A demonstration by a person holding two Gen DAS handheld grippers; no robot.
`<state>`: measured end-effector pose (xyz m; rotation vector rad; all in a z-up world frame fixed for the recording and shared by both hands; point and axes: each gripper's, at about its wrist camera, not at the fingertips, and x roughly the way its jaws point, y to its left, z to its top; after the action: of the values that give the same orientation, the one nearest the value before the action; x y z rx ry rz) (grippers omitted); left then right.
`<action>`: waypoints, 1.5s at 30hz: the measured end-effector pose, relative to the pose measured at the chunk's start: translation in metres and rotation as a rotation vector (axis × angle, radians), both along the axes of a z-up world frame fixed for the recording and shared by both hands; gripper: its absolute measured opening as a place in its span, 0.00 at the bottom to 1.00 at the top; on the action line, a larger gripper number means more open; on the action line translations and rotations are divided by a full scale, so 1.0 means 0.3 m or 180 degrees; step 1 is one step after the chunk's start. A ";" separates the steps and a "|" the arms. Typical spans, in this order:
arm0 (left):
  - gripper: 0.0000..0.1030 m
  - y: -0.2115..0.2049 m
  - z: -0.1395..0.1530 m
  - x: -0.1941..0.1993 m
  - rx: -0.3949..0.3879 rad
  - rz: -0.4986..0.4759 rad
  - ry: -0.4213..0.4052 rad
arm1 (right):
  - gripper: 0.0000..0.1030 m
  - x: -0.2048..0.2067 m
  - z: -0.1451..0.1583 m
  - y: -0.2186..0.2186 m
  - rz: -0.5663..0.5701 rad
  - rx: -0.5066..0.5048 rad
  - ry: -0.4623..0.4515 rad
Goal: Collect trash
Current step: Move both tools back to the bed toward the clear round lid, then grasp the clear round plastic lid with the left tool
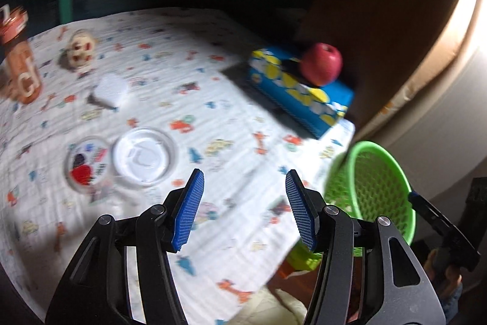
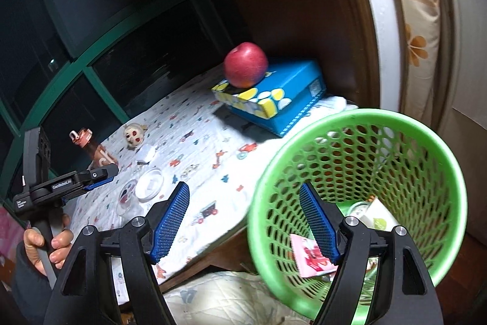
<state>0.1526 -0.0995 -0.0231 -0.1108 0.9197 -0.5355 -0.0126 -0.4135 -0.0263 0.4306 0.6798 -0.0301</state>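
Both grippers are spread wide with nothing between the pads: the left gripper [image 1: 243, 209] over the patterned cloth [image 1: 231, 124], the right gripper [image 2: 243, 218] at the rim of the green basket [image 2: 426, 124] beside the table. In the basket lie a pink wrapper [image 2: 307, 261] and a white packet [image 2: 380, 218], partly hidden. Two plastic lids [image 1: 143, 157] lie blurred on the cloth; an apple [image 2: 246, 64] sits on a blue box [image 2: 292, 90].

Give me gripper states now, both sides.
Left gripper: open, empty, over the patterned cloth.
Right gripper: open, empty, one finger inside the green basket.
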 end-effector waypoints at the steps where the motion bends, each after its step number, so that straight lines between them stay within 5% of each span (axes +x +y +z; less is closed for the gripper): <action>1: 0.57 0.037 -0.007 0.012 0.0005 0.0074 0.0021 | 0.70 0.012 -0.001 0.015 0.0033 -0.0001 0.0004; 12: 0.80 0.237 -0.145 0.060 0.0313 0.0553 0.0174 | 0.70 0.147 -0.024 0.173 0.0403 0.0006 0.0078; 24: 0.85 0.209 -0.266 0.090 0.0615 0.0430 0.0268 | 0.70 0.221 -0.066 0.269 0.0605 -0.0008 0.0205; 41: 0.84 0.182 -0.340 0.127 0.0739 0.0402 0.0324 | 0.70 0.279 -0.105 0.337 0.0735 -0.0020 0.0318; 45: 0.68 0.180 -0.341 0.128 0.0716 0.0393 0.0303 | 0.70 0.288 -0.107 0.349 0.0754 -0.0027 0.0327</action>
<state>0.1911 -0.0456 -0.1253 0.0108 1.0526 -0.3117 0.0739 -0.3089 -0.0585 0.3397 0.8281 0.1699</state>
